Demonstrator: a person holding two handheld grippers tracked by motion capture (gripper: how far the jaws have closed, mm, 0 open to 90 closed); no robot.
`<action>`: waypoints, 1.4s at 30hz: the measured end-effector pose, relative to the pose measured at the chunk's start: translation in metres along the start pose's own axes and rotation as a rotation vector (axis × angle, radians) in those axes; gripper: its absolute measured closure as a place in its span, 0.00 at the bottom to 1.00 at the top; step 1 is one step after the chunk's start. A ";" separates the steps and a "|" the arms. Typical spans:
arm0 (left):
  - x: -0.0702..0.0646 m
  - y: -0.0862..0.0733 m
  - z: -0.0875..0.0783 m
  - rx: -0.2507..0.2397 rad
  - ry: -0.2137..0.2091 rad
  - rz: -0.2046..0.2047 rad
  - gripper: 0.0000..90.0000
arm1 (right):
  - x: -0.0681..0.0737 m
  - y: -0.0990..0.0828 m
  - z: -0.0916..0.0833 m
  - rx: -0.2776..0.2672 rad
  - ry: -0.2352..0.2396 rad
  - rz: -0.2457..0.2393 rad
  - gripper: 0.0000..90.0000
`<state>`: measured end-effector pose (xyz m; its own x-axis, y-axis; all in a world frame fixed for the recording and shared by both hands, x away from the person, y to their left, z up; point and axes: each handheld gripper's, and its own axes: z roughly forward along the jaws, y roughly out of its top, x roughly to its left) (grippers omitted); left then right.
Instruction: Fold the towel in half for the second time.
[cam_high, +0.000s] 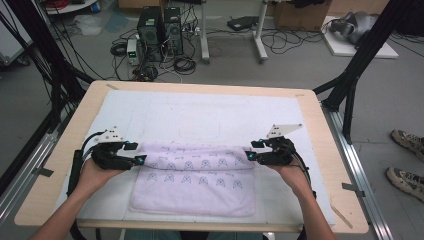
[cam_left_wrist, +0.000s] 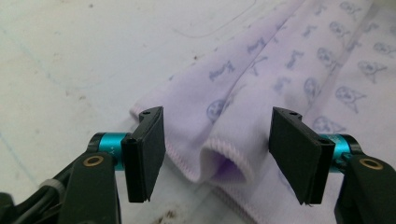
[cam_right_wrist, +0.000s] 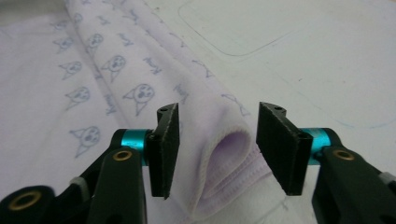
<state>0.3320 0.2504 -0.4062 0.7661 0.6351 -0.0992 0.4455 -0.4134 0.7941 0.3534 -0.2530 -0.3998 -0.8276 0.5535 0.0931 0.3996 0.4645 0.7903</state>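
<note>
Left gripper view | towel cut off right | fold interior shadowed

A light wooden rectangular table fills the middle of the high view, its far edge toward the top of the frame. A white mat covers most of its top, leaving bare wood along the edges. On the mat, in the lower centre, lies a folded pale lilac towel printed with small animal faces.
</note>
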 end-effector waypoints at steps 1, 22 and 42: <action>0.000 0.000 0.004 0.019 -0.017 -0.004 0.41 | -0.002 0.001 0.005 0.004 0.012 0.009 0.52; -0.043 -0.039 -0.033 0.020 -0.090 0.070 0.50 | 0.051 -0.041 -0.048 -0.062 0.125 -0.025 0.69; -0.062 -0.046 -0.031 0.004 -0.074 0.136 0.96 | 0.083 -0.048 -0.023 -0.001 0.146 -0.146 0.96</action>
<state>0.2492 0.2502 -0.4178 0.8516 0.5230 -0.0352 0.3372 -0.4951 0.8008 0.2564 -0.2450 -0.4162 -0.9252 0.3740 0.0643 0.2706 0.5315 0.8027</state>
